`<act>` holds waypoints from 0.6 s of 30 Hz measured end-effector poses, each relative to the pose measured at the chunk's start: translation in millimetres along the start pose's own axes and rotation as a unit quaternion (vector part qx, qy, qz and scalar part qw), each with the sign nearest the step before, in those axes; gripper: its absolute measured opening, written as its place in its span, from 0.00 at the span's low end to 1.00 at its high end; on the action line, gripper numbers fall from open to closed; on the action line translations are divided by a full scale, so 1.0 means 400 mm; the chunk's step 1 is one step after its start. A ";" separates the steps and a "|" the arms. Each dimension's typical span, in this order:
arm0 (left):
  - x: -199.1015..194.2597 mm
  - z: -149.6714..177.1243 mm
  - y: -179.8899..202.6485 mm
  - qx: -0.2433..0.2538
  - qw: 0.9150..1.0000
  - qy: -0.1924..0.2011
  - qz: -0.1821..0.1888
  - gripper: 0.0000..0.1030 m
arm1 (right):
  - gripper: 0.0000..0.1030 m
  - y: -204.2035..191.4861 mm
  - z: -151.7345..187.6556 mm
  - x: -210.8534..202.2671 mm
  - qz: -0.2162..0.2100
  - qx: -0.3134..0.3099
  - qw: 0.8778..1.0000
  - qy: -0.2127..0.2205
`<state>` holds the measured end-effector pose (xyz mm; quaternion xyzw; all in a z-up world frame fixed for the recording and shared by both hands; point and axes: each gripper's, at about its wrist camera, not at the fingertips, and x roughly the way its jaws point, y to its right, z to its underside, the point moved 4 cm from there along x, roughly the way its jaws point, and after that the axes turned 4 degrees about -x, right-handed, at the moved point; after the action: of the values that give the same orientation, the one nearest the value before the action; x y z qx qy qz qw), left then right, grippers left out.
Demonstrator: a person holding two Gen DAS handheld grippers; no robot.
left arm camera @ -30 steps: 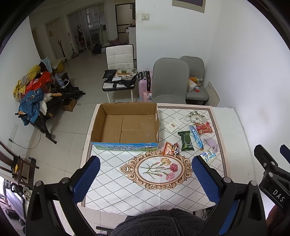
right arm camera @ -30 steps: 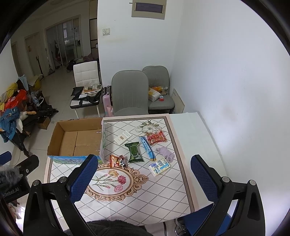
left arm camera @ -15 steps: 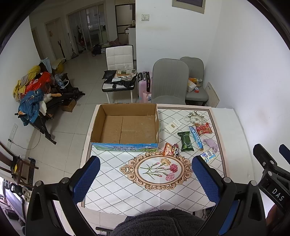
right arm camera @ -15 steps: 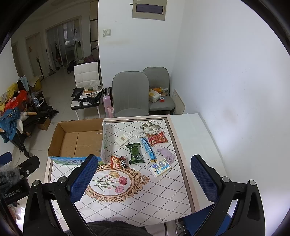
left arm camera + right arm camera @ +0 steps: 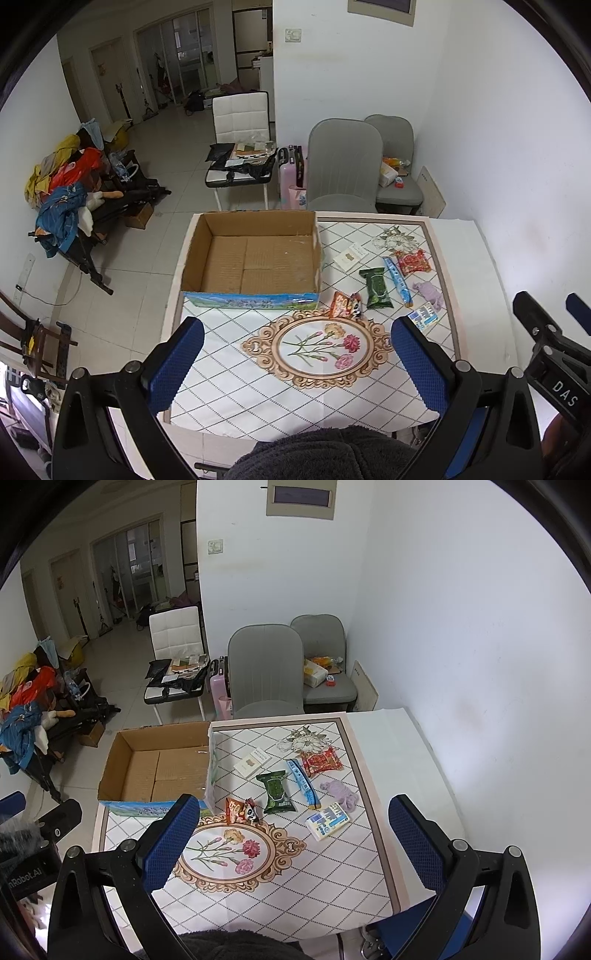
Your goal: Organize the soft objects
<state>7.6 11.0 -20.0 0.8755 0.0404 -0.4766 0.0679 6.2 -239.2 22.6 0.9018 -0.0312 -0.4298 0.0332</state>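
Note:
An open, empty cardboard box (image 5: pixel 255 258) (image 5: pixel 162 764) sits at the table's far left. Right of it lie soft packets: a green wipes pack (image 5: pixel 376 288) (image 5: pixel 277 791), an orange snack bag (image 5: pixel 345 304) (image 5: pixel 241 809), a blue tube (image 5: pixel 397 280) (image 5: pixel 303 782), a red packet (image 5: pixel 413 261) (image 5: pixel 320 761), a purple cloth (image 5: pixel 428 291) (image 5: pixel 341 792), a blue-white tissue pack (image 5: pixel 424 315) (image 5: pixel 328 820) and a white card (image 5: pixel 351 257) (image 5: pixel 253 762). My left gripper (image 5: pixel 295 363) and right gripper (image 5: pixel 291 843) are open and empty, high above the table's near edge.
The table (image 5: pixel 229 373) carries a diamond-pattern cloth with a flower medallion (image 5: pixel 317 347). Two grey chairs (image 5: pixel 343 166) stand behind it, with a white chair (image 5: pixel 240 147) and a clothes rack (image 5: pixel 66 206) further left. A white wall (image 5: pixel 480 664) bounds the right side.
Both views have shifted only slightly; the table objects lie as before and both grippers stay open.

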 end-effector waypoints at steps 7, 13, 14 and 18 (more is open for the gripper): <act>0.126 -0.027 0.121 0.043 0.999 -0.012 0.013 1.00 | 1.00 0.103 0.023 0.167 -0.022 0.089 0.994 -0.055; 0.403 -0.051 0.243 0.085 0.992 -0.093 0.015 1.00 | 1.00 0.272 0.081 0.452 -0.030 0.165 0.974 -0.150; 0.459 -0.052 0.262 0.082 0.990 -0.116 0.021 1.00 | 1.00 0.300 0.101 0.523 -0.034 0.185 0.966 -0.177; 0.676 -0.053 0.336 0.061 0.979 -0.193 0.034 1.00 | 1.00 0.365 0.183 0.783 -0.048 0.224 0.939 -0.255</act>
<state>190.3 -116.7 -225.0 0.7702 -0.0322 -0.6359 0.0372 142.1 -413.6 -252.9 0.7463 -0.0909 -0.6286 -0.1992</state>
